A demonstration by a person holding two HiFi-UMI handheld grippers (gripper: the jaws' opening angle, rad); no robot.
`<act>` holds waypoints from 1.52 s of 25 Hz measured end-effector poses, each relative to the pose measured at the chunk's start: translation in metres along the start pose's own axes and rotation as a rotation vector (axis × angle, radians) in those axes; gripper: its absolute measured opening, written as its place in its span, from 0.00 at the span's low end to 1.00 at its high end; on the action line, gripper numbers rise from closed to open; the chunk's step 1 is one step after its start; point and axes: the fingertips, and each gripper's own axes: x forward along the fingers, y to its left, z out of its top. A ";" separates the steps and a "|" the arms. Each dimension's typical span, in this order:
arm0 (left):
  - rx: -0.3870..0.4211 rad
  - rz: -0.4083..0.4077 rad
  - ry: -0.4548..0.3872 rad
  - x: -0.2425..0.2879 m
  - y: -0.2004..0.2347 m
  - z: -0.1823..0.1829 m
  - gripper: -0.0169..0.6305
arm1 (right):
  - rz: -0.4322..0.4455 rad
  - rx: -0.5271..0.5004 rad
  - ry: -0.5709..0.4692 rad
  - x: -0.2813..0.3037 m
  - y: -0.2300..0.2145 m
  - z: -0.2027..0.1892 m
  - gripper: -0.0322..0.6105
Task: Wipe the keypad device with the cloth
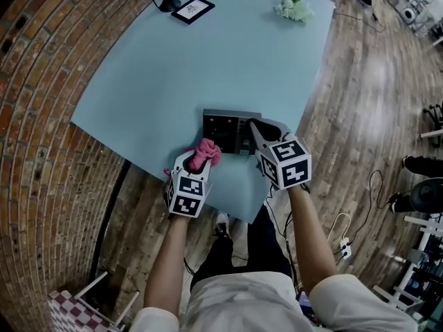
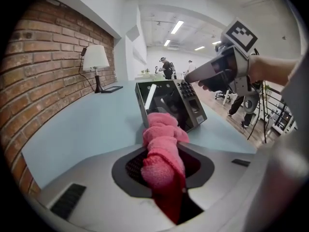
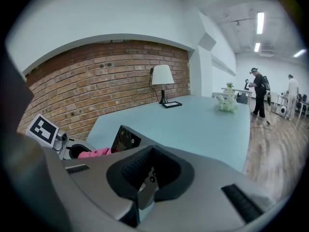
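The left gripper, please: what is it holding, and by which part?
The pink cloth, clamped across its bunched middle, with a wad poking out ahead of the jaws.

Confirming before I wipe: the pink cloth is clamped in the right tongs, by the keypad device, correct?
Not quite. The pink cloth is clamped in the left tongs, by the keypad device. The left gripper view shows it.

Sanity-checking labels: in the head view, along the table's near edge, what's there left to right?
Left hand-held gripper → pink cloth → keypad device → right hand-held gripper.
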 end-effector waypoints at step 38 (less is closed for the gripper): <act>0.136 -0.005 -0.166 0.016 -0.026 0.116 0.24 | -0.015 0.172 0.003 -0.053 -0.013 -0.021 0.07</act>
